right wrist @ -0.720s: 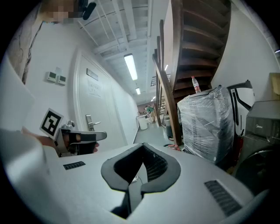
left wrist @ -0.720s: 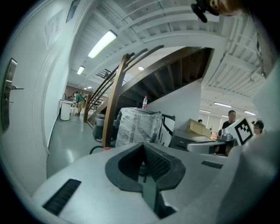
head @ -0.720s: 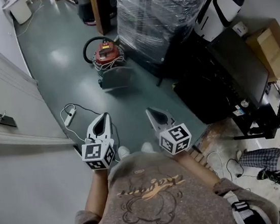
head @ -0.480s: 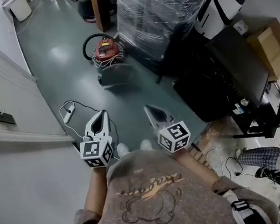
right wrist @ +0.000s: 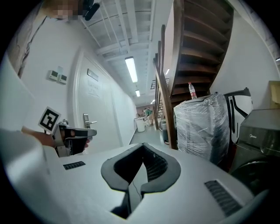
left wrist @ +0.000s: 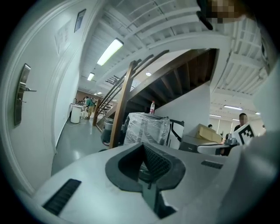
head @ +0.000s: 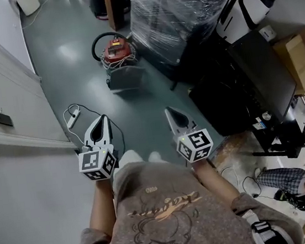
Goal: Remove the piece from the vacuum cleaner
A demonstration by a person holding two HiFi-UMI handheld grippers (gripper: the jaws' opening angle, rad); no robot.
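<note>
1. Found the left gripper (head: 102, 119) pressed together with nothing pinched. Found the right gripper (head: 168, 111) likewise shut and empty.
2. Noted both held side by side in front of the person's body, pointed forward over the floor (head: 138, 101) and touching nothing.
3. Located the vacuum cleaner (head: 116, 52), red, standing on the floor well ahead of both grippers and just beside a plastic-wrapped stack (head: 177, 9). Observed a black hose (head: 96, 45) looped at its left and a grey part (head: 124, 79) lying against its near side. Could not tell which piece was meant for removal.
4. Judged the step in hand to be the approach. Advised closing the gap first and spreading the jaws only once near the machine. Advised steadying the body with one gripper and drawing the piece straight off with the other, clear of the hose.
5. Counted two grippers, one vacuum cleaner, one hose, one grey part, one wrapped stack and one power strip (head: 74, 121) near the wall.
</note>
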